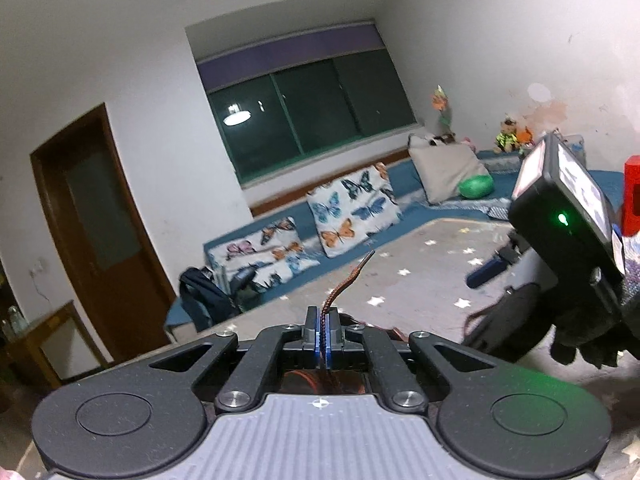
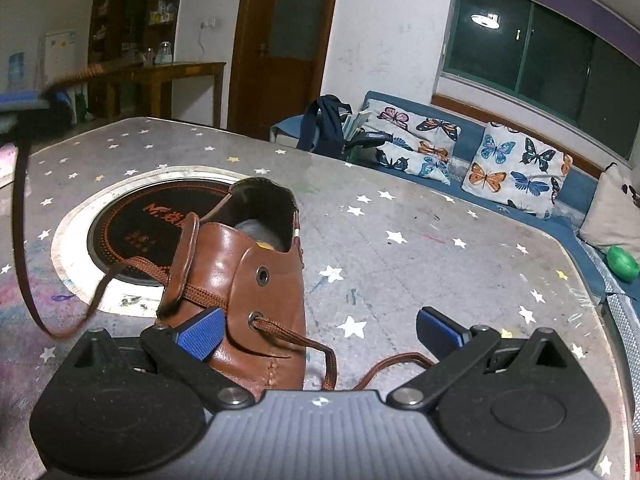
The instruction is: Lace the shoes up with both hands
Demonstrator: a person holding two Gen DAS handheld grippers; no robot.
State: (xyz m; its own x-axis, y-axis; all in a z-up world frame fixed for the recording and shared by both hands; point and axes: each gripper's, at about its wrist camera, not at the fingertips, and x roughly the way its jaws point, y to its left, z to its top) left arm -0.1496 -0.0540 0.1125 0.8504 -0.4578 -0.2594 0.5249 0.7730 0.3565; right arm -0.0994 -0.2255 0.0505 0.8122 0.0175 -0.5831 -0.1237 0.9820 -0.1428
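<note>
A: Shoe (image 2: 248, 280) is sitting on the table (image 2: 440, 240), right under the right gripper (image 2: 320, 332), heel end pointing away from that camera, long axis running roughly along the line the gripper is facing

B: And the right jaws?

A: Standing wide apart, gripping nothing; the left blue pad (image 2: 200, 336) is lying against the leather by the lower eyelet (image 2: 255, 316), the other pad is hanging over bare table

B: What is the left gripper (image 1: 322, 330) doing?

A: Its jaws are pinched together on the lace (image 1: 340, 284), tip sticking out forward and upward past the pads

B: Which eyelet is waiting?

A: The upper eyelet (image 2: 262, 276) is looking empty; the lower one is already carrying lace

B: So which hand is nearer?

A: The right one is nearest the shoe, but the left is holding the tip, so I judge the left needs to be bringing it across to that hole while the right is steadying the shoe
</note>
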